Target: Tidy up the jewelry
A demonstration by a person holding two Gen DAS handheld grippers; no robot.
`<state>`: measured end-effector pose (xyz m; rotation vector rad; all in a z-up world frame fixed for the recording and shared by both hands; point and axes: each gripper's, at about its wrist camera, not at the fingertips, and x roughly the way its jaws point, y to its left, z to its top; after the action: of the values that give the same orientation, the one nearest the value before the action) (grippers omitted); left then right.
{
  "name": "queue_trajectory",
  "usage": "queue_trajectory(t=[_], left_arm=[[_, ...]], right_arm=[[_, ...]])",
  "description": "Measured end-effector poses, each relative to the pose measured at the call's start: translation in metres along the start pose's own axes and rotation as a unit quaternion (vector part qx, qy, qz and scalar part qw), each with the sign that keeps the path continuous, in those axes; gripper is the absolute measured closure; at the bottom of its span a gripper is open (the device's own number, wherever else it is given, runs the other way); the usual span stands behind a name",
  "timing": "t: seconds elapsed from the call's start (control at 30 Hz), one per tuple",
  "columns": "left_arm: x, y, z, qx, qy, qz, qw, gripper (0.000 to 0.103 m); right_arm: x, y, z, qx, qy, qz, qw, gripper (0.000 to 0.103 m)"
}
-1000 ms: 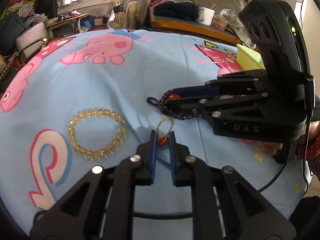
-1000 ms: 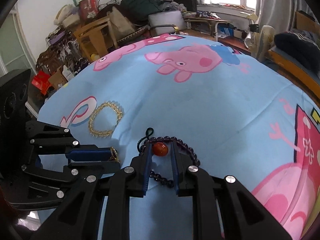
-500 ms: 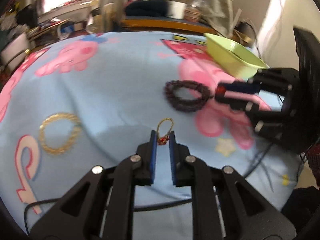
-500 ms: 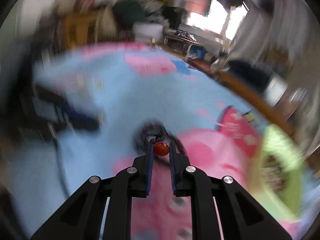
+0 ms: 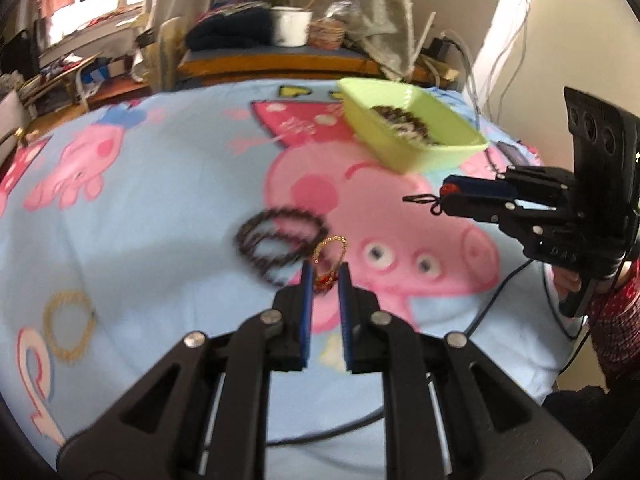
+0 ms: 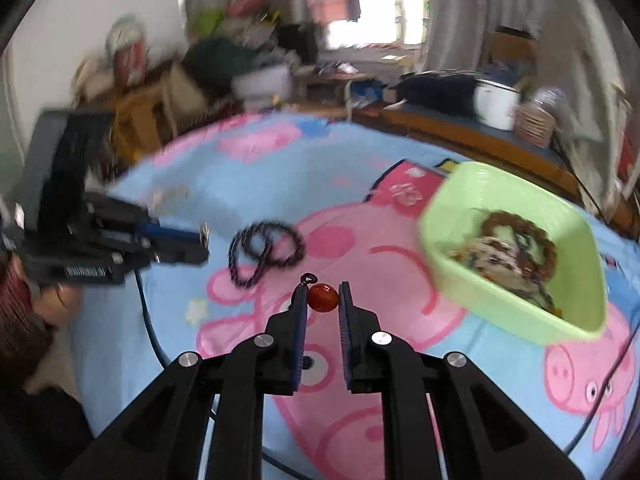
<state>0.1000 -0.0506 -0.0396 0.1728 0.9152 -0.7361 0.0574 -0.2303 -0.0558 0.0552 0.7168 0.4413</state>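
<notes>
My left gripper (image 5: 325, 276) is shut on a thin gold chain bracelet (image 5: 331, 246) with a small red charm, held above the blue cartoon cloth. In the right wrist view the left gripper (image 6: 203, 236) is at the left. My right gripper (image 6: 323, 292) is shut on a red bead (image 6: 323, 298) with a short dark cord loop; in the left wrist view the right gripper (image 5: 442, 194) hovers just short of the green tray (image 5: 404, 156). The green tray (image 6: 480, 300) holds several jewellery pieces. A dark bead bracelet (image 5: 280, 246) and a yellow bead bracelet (image 5: 68, 332) lie on the cloth.
A black cable (image 6: 146, 312) trails over the cloth's near edge. A hand in a red patterned sleeve (image 5: 616, 332) holds the right gripper. Behind the table stand a wooden bench with a white pot (image 5: 290, 26) and piled clutter.
Both grippers have swung right across the cloth with their pieces, and the green tray has come into view. The red bead has lifted away from the dark bead bracelet, which stays on the cloth.
</notes>
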Motion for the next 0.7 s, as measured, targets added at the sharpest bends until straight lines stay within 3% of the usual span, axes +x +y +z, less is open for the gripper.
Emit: queue_trajectory(t=[0.2,0.33,0.47,0.53,0.6,0.7], left_arm=[[0.019,-0.043,0.055,0.057,-0.010,-0.023,0.9980,0.092],[0.040,-0.062,0.102,0.067,-0.012,-0.051,0.9964,0.091],[0.079,-0.074,0.146,0.061,0.006,-0.057,0.9965,0.091],[0.101,-0.075,0.160,0.051,0.026,-0.049,0.9972,0.084],[0.130,-0.074,0.174,0.034,0.051,-0.039,0.9973,0.070],[0.142,-0.069,0.182,0.024,0.057,-0.018,0.9979,0.070]], right_arm=[[-0.032,-0.028,0.002,0.029,-0.045,-0.027,0.998,0.103],[-0.042,-0.071,0.015,0.080,-0.070,-0.044,0.993,0.103],[-0.031,-0.113,0.023,0.126,-0.066,-0.059,0.988,0.103],[-0.012,-0.137,0.026,0.166,-0.059,-0.041,0.983,0.103],[0.002,-0.156,0.026,0.209,-0.060,-0.023,0.976,0.103],[0.005,-0.173,0.022,0.262,-0.077,-0.015,0.962,0.097]])
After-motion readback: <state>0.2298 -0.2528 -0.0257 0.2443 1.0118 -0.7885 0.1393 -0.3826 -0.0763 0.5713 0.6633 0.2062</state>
